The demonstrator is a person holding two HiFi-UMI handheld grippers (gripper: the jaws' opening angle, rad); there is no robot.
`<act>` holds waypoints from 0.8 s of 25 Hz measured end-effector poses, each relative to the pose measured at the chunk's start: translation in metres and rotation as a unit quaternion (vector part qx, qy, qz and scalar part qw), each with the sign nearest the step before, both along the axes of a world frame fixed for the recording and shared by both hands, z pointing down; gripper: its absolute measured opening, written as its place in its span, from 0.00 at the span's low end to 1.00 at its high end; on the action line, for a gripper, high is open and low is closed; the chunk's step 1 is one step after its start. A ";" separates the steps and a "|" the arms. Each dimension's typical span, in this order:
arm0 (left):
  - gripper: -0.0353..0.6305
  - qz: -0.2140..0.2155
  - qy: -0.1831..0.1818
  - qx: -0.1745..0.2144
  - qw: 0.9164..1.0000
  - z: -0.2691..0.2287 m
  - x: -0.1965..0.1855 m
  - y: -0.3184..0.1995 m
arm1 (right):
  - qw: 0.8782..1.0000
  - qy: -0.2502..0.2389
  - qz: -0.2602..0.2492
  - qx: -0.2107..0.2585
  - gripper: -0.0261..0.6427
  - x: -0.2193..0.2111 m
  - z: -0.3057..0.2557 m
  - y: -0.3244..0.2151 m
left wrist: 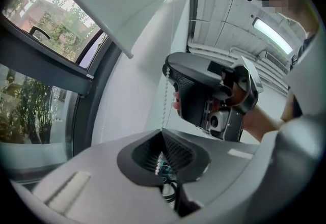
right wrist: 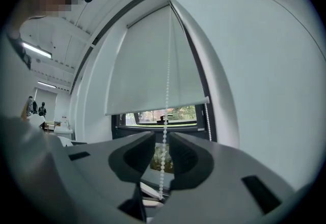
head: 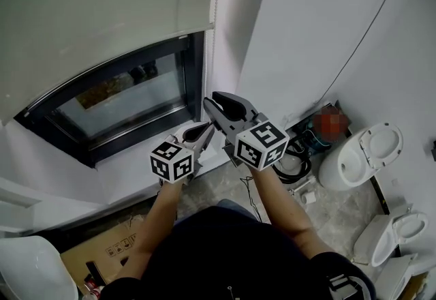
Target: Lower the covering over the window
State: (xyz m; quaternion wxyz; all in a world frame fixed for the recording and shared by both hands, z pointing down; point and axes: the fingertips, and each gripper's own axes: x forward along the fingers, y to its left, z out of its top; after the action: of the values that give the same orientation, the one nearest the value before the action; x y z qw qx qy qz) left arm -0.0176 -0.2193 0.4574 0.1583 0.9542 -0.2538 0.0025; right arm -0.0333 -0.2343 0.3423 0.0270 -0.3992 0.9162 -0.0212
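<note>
Head view only: both grippers side by side at the window's [head: 122, 97] lower right corner, plus the floor to the right with two white toilets [head: 371, 150] and one cardboard box [head: 102, 251] at lower left. The jaws are too small there to read.

Left gripper view only: left gripper [left wrist: 163, 139] has its fingers pressed together, pinching the chain [left wrist: 164, 101]. The beads rise straight out of the closed tips. The right gripper [left wrist: 170, 78] shows from the side, higher up the same strand, with one strip light on the ceiling behind it.

Right gripper view only: right gripper [right wrist: 163, 139] has its fingers spread a little. The chain [right wrist: 167, 90] hangs in the gap with daylight on both sides, not gripped. Two strands counted here, one through the jaws and one against the window frame's right edge.

Counts: one blind, one window, two grippers.

Blind [right wrist: 153, 75]: roller type, partway down. Its bottom bar lies level across the window's width, which is its long axis. The sheet hangs from the top edge and covers the upper part of the opening, with a strip of glass bare below and trees outside. In the head view the blind [head: 102, 5] fills the upper left, and the chain [head: 216, 12] drops along its right edge. The chain's long axis is vertical
</note>
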 end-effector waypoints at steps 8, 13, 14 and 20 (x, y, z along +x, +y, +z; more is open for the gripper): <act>0.07 0.002 0.003 0.002 1.000 0.001 0.002 0.004 | 1.000 -0.008 0.005 0.018 0.16 0.001 -0.015 0.002; 0.07 0.002 0.005 0.003 1.000 0.001 0.003 0.005 | 1.000 -0.007 0.007 0.019 0.14 0.002 -0.017 0.000; 0.07 0.002 0.005 0.002 1.000 0.001 0.003 0.006 | 1.000 -0.005 0.007 0.017 0.12 0.002 -0.017 0.000; 0.07 0.005 -0.016 -0.001 1.000 0.013 0.007 0.006 | 1.000 0.028 -0.002 -0.005 0.06 -0.002 -0.003 0.001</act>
State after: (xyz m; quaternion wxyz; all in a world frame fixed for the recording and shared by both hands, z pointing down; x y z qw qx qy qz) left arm -0.0110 -0.2136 0.4701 0.1557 0.9550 -0.2519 0.0186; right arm -0.0352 -0.2332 0.3395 -0.0010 -0.3983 0.9171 -0.0148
